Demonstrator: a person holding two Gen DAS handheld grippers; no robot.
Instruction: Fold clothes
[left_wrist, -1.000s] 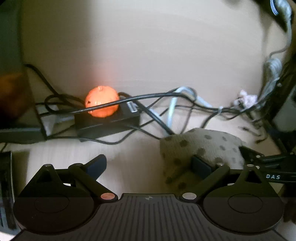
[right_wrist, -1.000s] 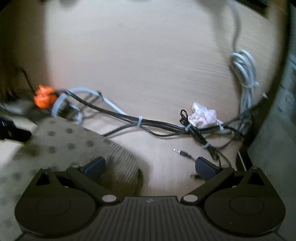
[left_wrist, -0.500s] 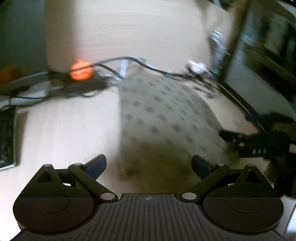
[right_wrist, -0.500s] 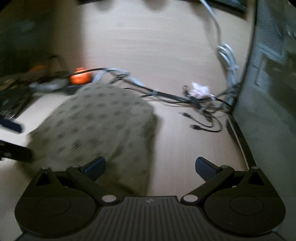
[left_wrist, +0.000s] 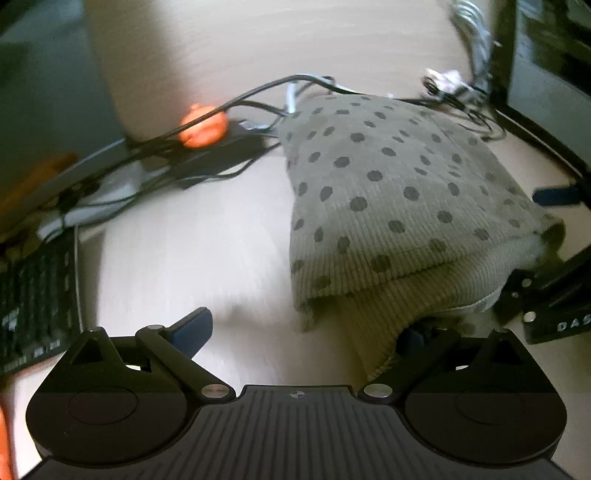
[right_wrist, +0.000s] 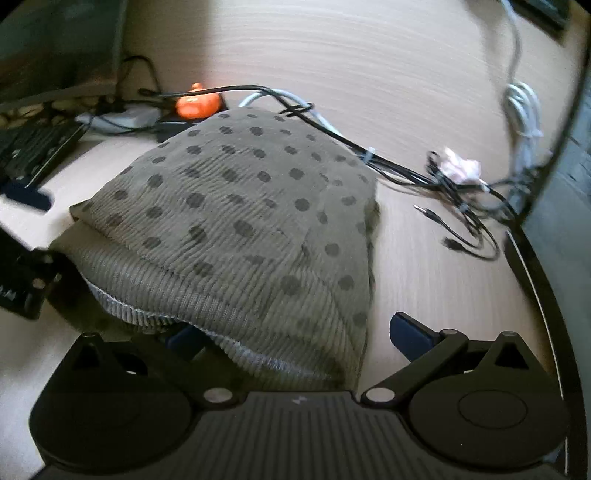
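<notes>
On the pale table (left_wrist: 221, 240) lies the folded dotted garment (left_wrist: 388, 192), its far edge against the cables (right_wrist: 399, 170). Both claws gape at its near hem: the left claw (left_wrist: 306, 332) with its right finger under the cloth, the right claw (right_wrist: 295, 332) with its left finger under it. Beyond the garment sits an orange ball (left_wrist: 203, 127).

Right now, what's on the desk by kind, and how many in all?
Polka-dot garment: 1
Orange round object: 1
Crumpled tissue: 1
Keyboard: 1
White cable bundle: 1
Total: 5, not counting the tangled black cables.
</notes>
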